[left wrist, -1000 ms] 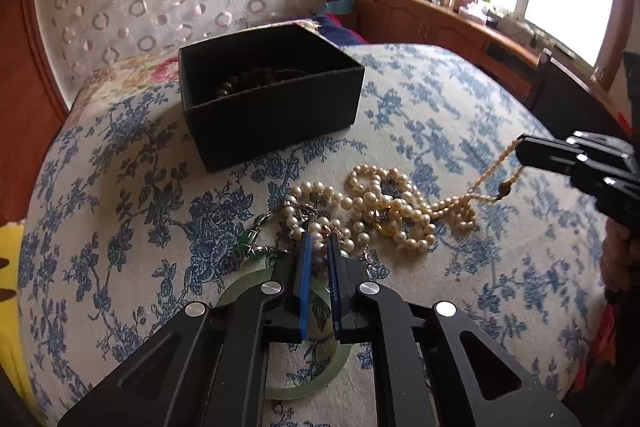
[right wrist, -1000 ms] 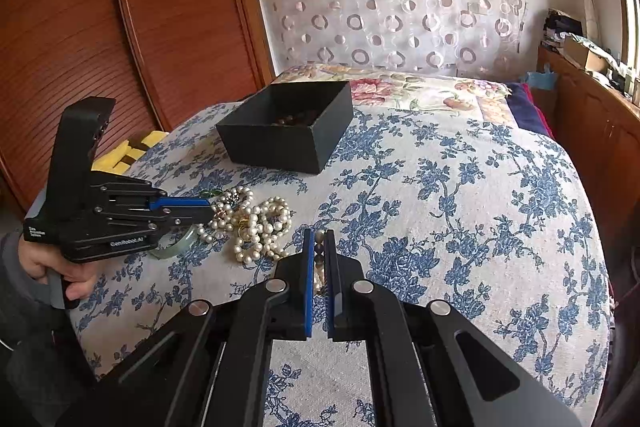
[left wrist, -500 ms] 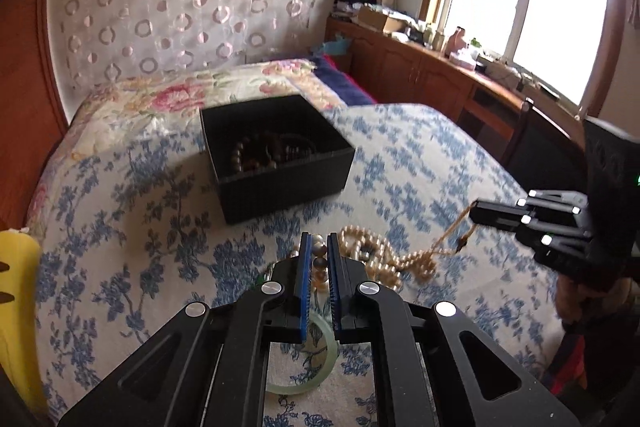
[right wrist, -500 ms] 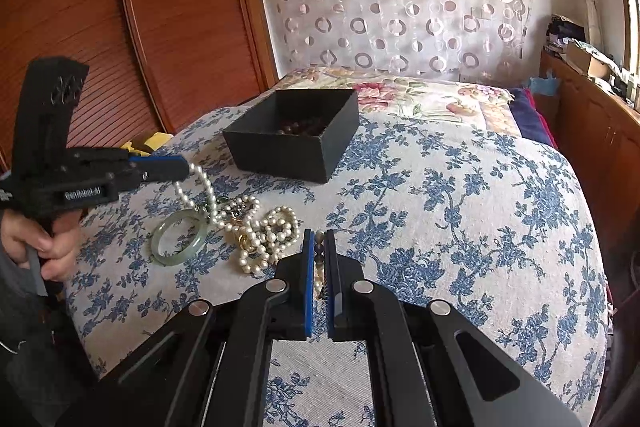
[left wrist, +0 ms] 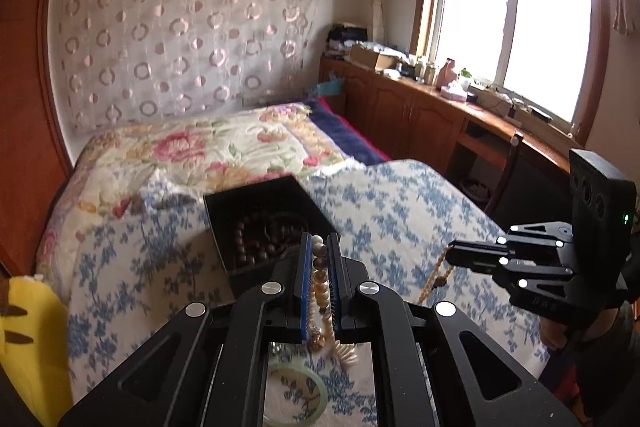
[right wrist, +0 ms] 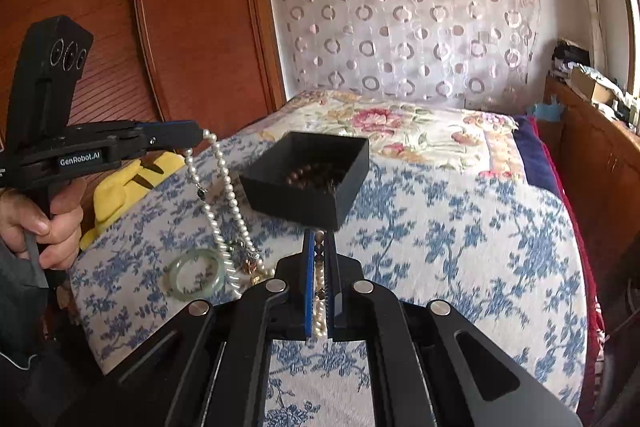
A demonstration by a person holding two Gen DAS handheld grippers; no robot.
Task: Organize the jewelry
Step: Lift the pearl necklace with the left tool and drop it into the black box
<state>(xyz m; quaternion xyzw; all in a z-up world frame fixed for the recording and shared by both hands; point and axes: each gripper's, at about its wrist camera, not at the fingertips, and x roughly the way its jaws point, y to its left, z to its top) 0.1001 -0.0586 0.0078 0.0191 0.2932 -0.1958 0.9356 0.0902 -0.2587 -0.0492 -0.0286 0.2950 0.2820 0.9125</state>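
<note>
A long pearl necklace [right wrist: 224,195] hangs between my two grippers above the bed. My left gripper [left wrist: 319,247] is shut on one part of it; the gripper also shows in the right wrist view [right wrist: 200,134]. My right gripper [right wrist: 319,241] is shut on the other end, and shows in the left wrist view [left wrist: 450,255]. The strand's lower loops still touch the blue floral bedspread [right wrist: 440,227]. An open black box [right wrist: 308,179] with dark bead bracelets [left wrist: 256,239] inside sits ahead of both grippers. A green jade bangle [right wrist: 195,274] lies on the bedspread below the left gripper.
A yellow plush toy [right wrist: 124,187] lies at the bed's left edge by the wooden wardrobe [right wrist: 168,27]. A flowered quilt [left wrist: 208,155] covers the head of the bed. A wooden sideboard with clutter [left wrist: 440,107] runs under the window on the right.
Both grippers have risen with the pearl necklace, lifting it off the bedspread. The left gripper has gone much higher and now points over the black box.
</note>
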